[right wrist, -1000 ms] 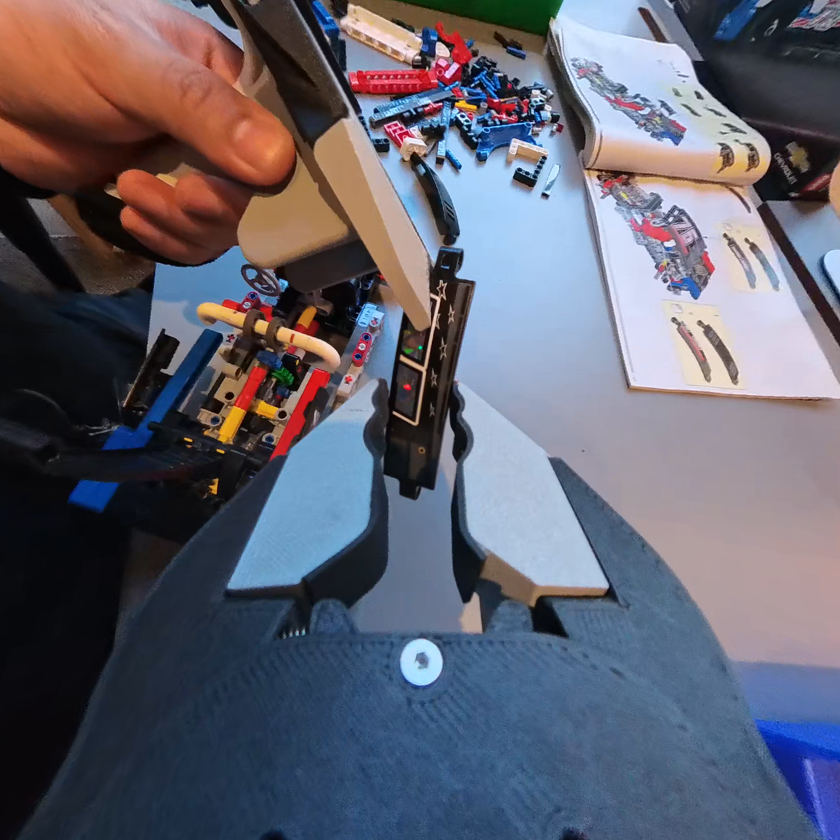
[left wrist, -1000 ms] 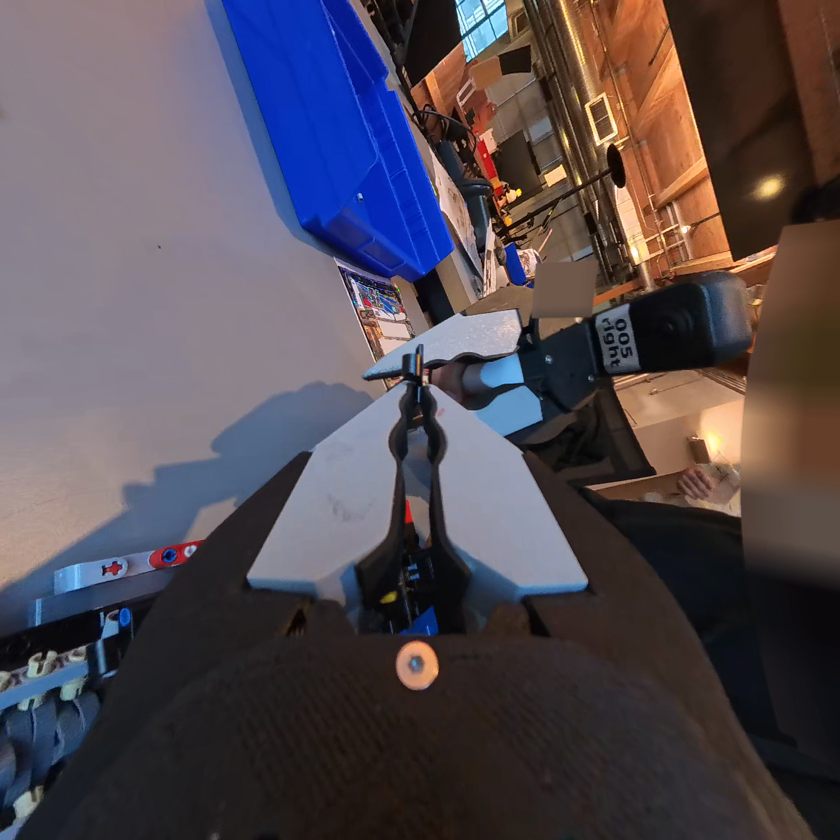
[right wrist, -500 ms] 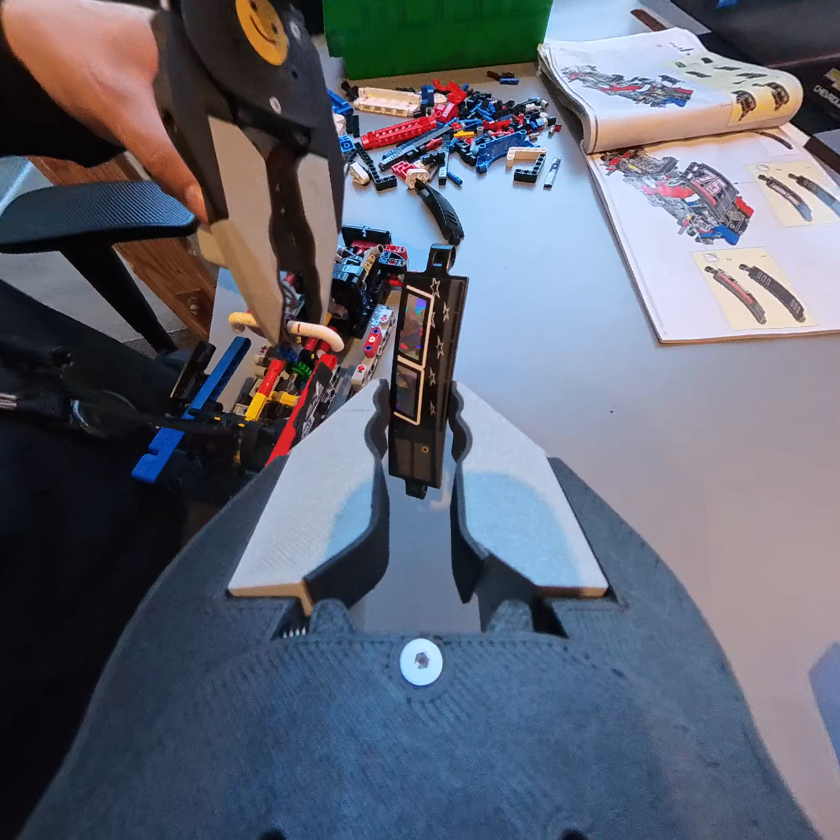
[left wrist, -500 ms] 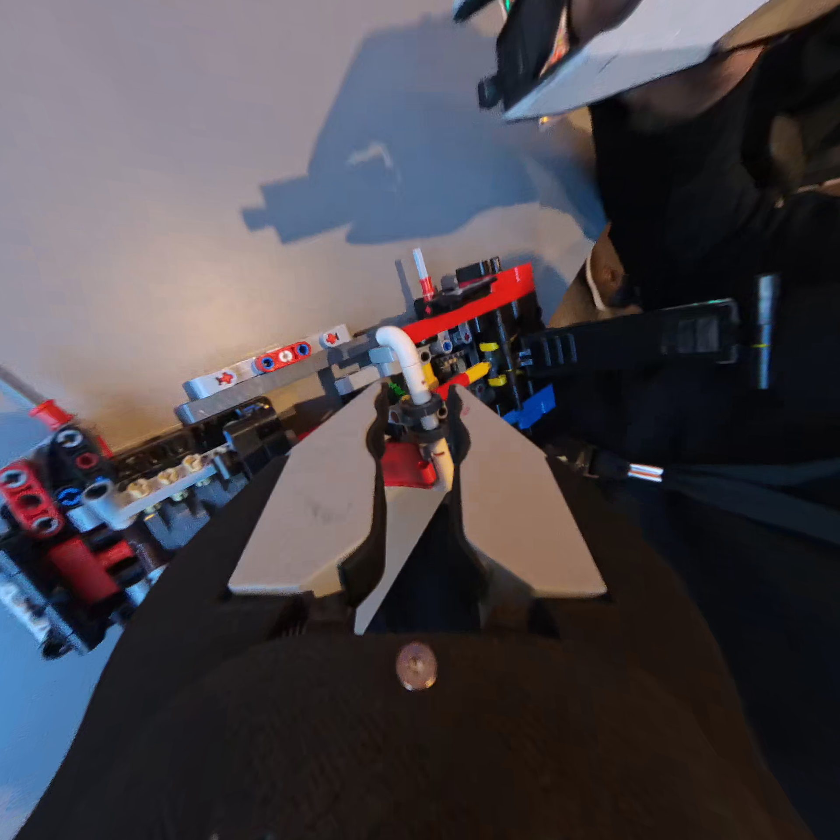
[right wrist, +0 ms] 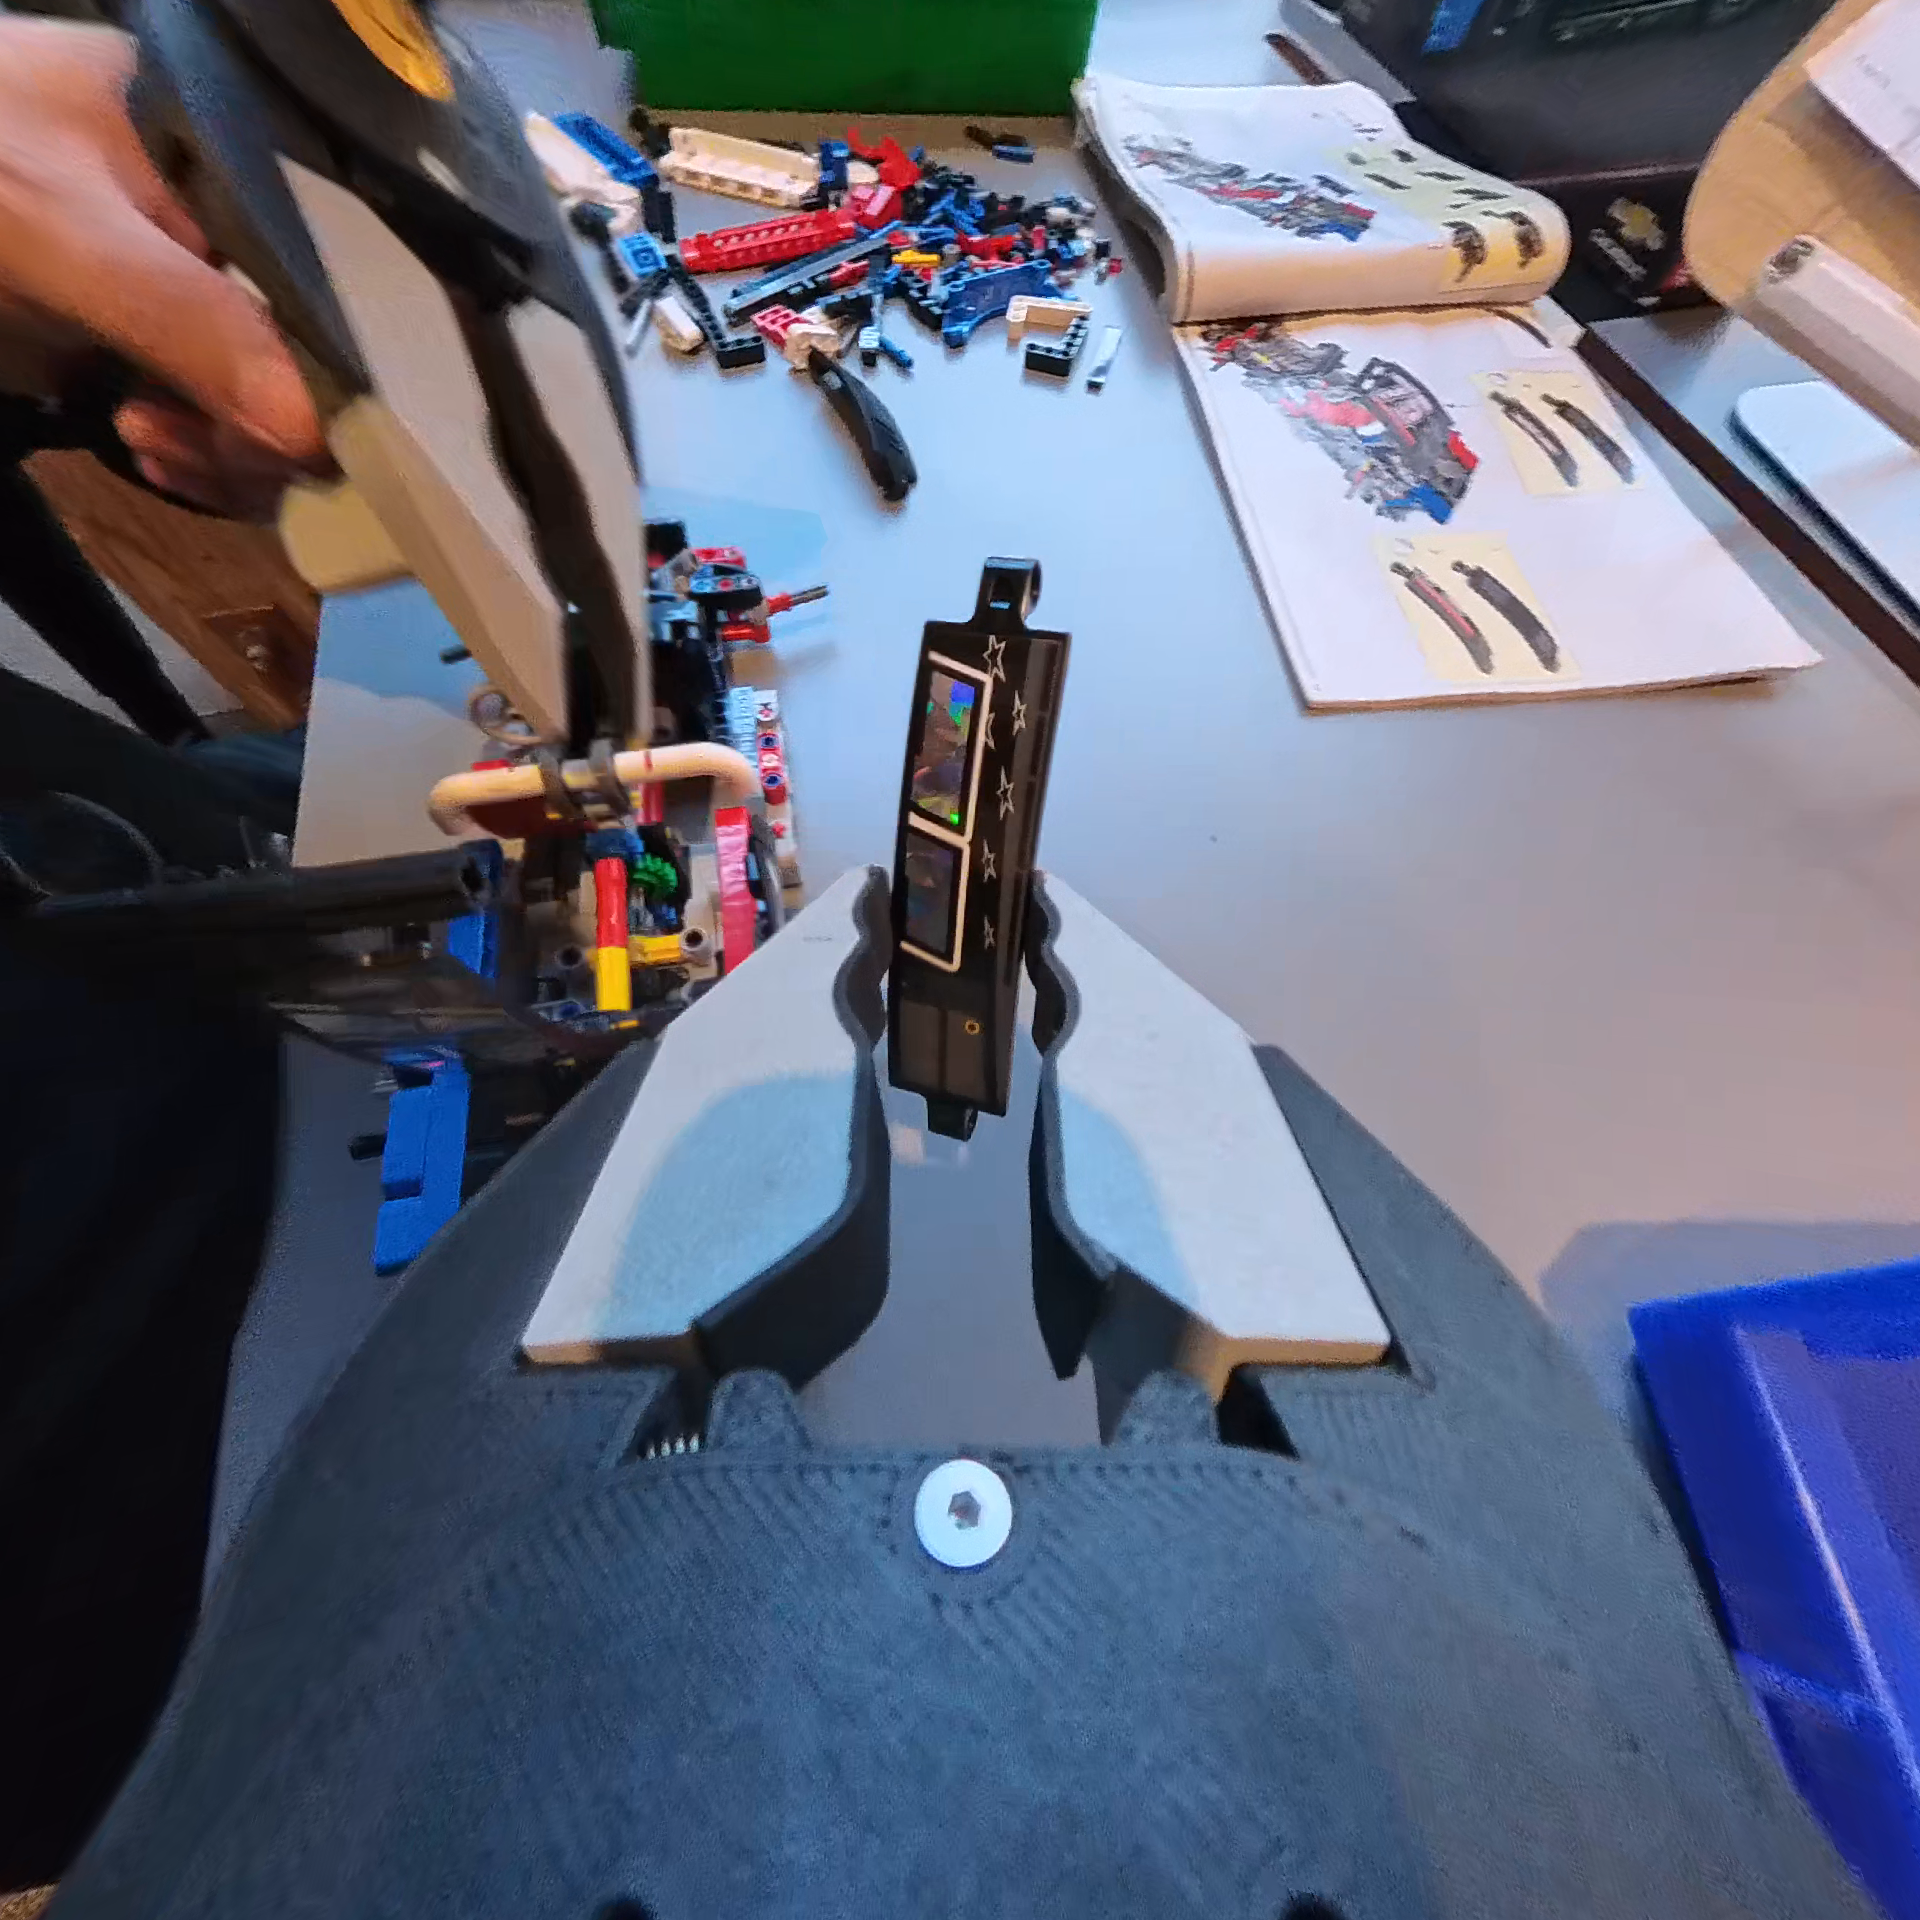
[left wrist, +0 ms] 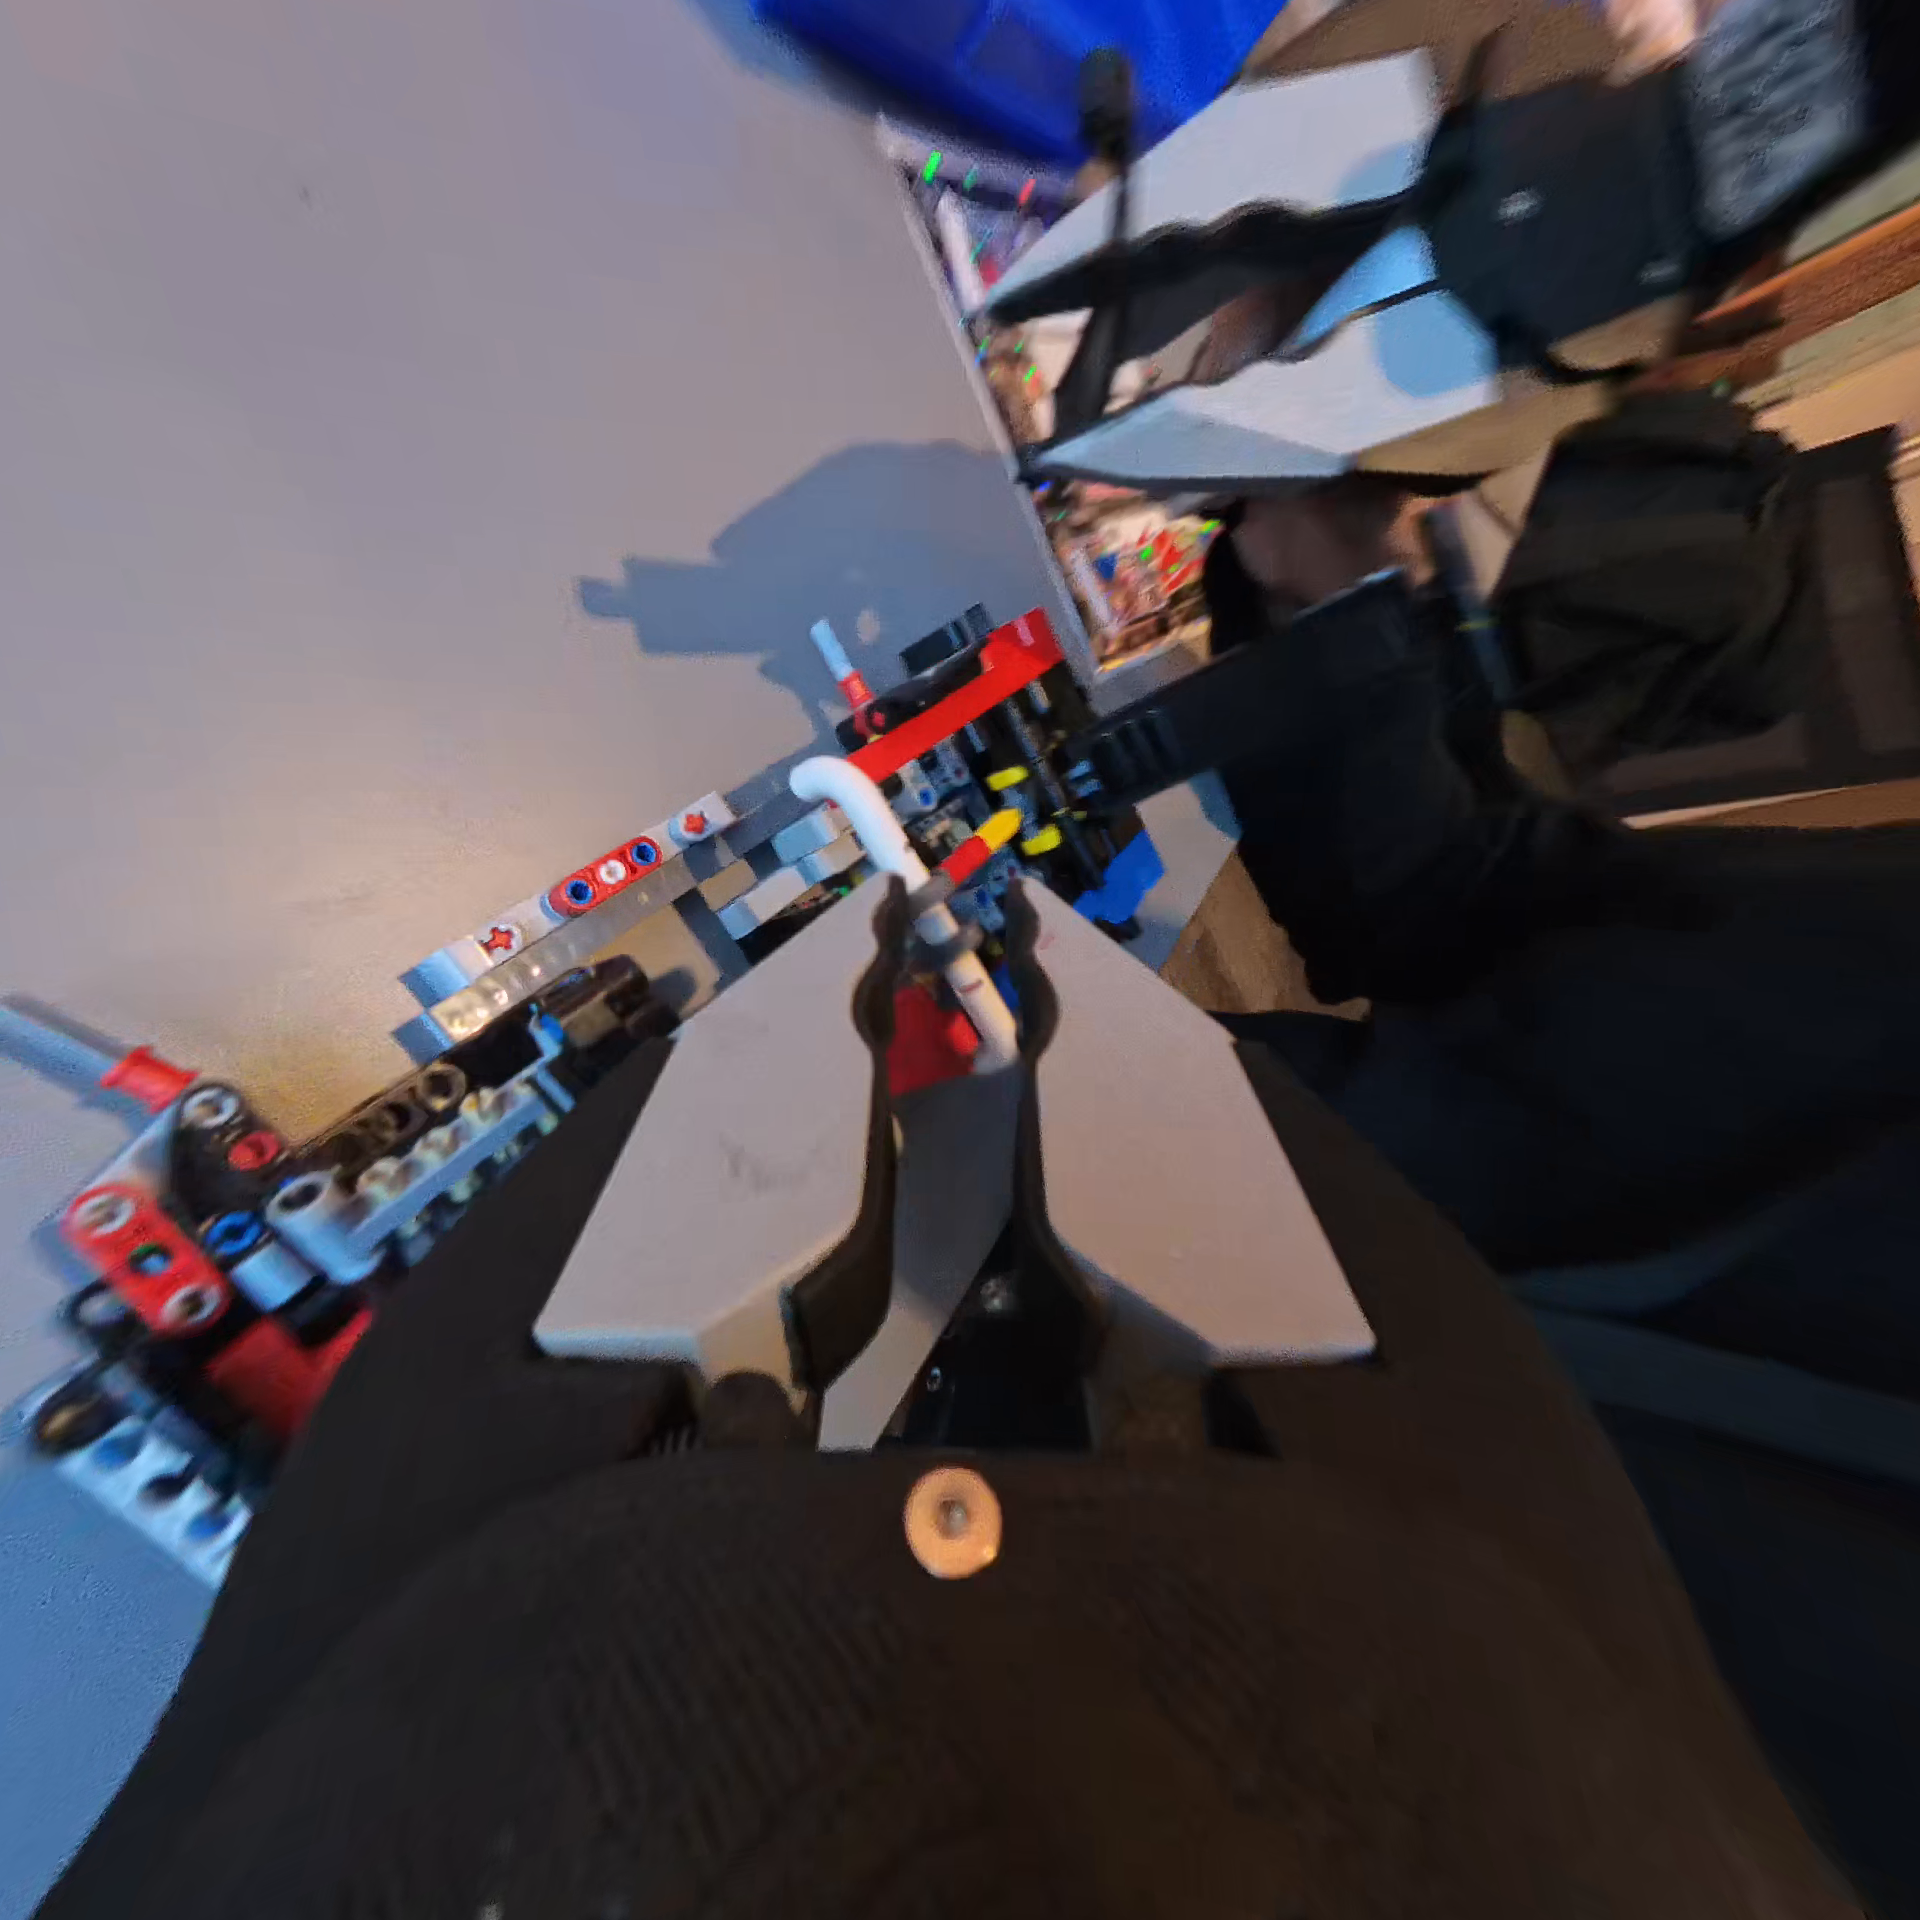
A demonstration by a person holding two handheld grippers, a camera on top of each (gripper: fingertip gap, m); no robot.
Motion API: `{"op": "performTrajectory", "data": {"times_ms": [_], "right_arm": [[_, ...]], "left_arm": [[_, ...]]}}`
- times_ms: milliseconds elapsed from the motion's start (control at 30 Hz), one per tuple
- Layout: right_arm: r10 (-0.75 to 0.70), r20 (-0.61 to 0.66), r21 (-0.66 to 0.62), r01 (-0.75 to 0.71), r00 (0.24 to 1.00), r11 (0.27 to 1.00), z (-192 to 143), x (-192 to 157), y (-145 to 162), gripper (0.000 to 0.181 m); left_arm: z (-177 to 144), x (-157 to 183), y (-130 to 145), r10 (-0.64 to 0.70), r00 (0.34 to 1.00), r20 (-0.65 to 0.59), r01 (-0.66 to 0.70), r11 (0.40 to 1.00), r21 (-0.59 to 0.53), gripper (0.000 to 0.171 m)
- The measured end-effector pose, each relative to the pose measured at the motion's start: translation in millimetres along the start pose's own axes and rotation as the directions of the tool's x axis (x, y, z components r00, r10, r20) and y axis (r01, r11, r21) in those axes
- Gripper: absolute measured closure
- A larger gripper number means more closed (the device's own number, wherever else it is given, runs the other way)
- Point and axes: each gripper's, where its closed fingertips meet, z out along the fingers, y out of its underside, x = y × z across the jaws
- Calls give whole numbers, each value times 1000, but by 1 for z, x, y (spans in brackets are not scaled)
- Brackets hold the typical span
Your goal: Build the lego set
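The part-built lego car (right wrist: 623, 935) stands at the table's left edge, with a white bent tube (right wrist: 686, 764) across its top. My left gripper (right wrist: 597, 764) comes down on it from above, and its pads close on the tube's middle. In the left wrist view the tube (left wrist: 862, 821) runs slantwise between the pads of my left gripper (left wrist: 956, 914), touching both. My right gripper (right wrist: 956, 914) is shut on a long black panel (right wrist: 977, 831) with white stars and a shiny sticker. It holds the panel upright above the table, right of the car. It also shows blurred in the left wrist view (left wrist: 1023, 390).
A pile of loose pieces (right wrist: 883, 249) and a black curved piece (right wrist: 868, 426) lie at the back. An open instruction booklet (right wrist: 1455, 499) lies at the right. A green bin (right wrist: 862, 52) stands behind and a blue bin (right wrist: 1808, 1507) at the near right. A hand (right wrist: 125, 343) holds the left gripper. The gap from one gripper's tips to the other's is roughly 10 centimetres. The black curved piece (right wrist: 868, 426) is about 25 centimetres from my left fingertips.
My left gripper left the black panel's tip, swung down to the car, opened, and closed around the white tube. My right gripper kept the panel and shifted slightly away from the car.
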Motion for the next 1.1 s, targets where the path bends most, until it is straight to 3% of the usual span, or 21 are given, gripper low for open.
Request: {"op": "performTrajectory", "data": {"times_ms": [67, 133, 267, 400, 500, 633, 700, 833, 933, 1100], "right_arm": [[24, -3, 10, -24, 1000, 1000, -7, 7, 4, 159], [32, 7, 19, -32, 999, 999, -12, 10, 7, 159], [56, 20, 22, -57, 998, 998, -16, 17, 9, 159], [77, 130, 69, -86, 989, 994, -14, 9, -3, 159], [24, 197, 54, -35, 980, 998, -6, -2, -9, 159], [-27, 287, 11, 25, 958, 1000, 13, -17, -11, 159], [-50, 336, 8, 50, 940, 999, 20, -26, -14, 159], [-95, 415, -5, 106, 905, 994, 27, -42, -15, 159], [-103, 443, -24, 126, 891, 992, 32, -50, -13, 159], [-108, 457, -37, 141, 883, 989, 37, -49, -9, 159]], "left_arm": [[-28, 10, -7, 37, 999, -30, -35, 996, 85, 147], [-61, 10, -3, 42, 998, -37, -39, 995, 94, 146], [-125, -41, 12, 33, 983, 180, -50, 994, 92, 146], [-147, -72, 24, -42, 977, 207, 19, 994, 111, 146], [-136, -66, 5, -38, 992, 117, 20, 988, 155, 147], [-91, -28, -32, 59, 996, -72, -50, 991, 122, 147], [-63, -8, -44, 89, 983, -162, -80, 995, 65, 144], [-20, 26, -42, -11, 924, -381, -33, 993, -110, 131], [-3, 23, -44, -51, 921, -387, -1, 991, -133, 134], [10, 17, -49, -41, 929, -367, 2, 994, -106, 163]]}}
